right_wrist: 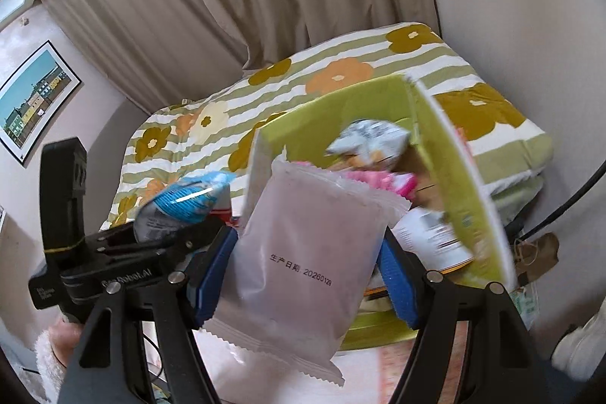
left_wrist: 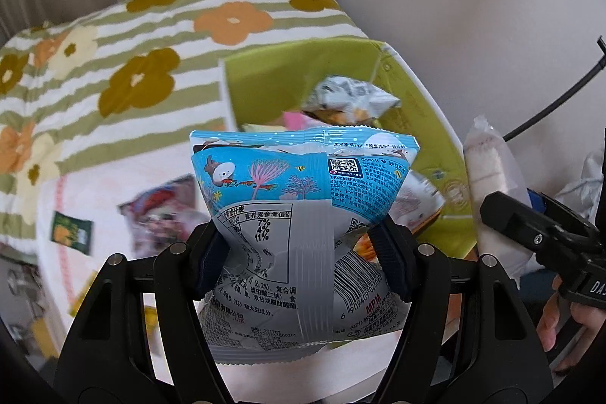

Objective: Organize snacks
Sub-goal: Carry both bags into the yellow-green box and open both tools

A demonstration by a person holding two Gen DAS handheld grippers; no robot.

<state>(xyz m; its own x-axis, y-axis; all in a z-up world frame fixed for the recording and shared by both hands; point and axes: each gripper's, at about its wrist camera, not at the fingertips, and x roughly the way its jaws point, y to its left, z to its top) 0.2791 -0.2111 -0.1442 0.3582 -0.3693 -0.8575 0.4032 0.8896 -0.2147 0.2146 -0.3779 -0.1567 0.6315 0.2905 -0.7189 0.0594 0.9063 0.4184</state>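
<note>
My left gripper (left_wrist: 303,252) is shut on a blue and silver snack bag (left_wrist: 299,199), held upright in front of an open green box (left_wrist: 424,124). The bag and left gripper also show at the left of the right wrist view (right_wrist: 185,203). My right gripper (right_wrist: 306,260) is shut on a frosted white snack packet (right_wrist: 303,252), held just before the green box (right_wrist: 466,177). That packet shows in the left wrist view (left_wrist: 488,177) at the right. The box holds several snack packs, among them a silver one (left_wrist: 348,97) and a pink one (right_wrist: 382,180).
A floral striped quilt (left_wrist: 113,63) lies behind the box. Loose snack packets (left_wrist: 163,214) and a small green sachet (left_wrist: 72,233) lie on the pink-white surface at left. Curtains (right_wrist: 227,6) hang behind. A black cable (left_wrist: 560,101) runs at right.
</note>
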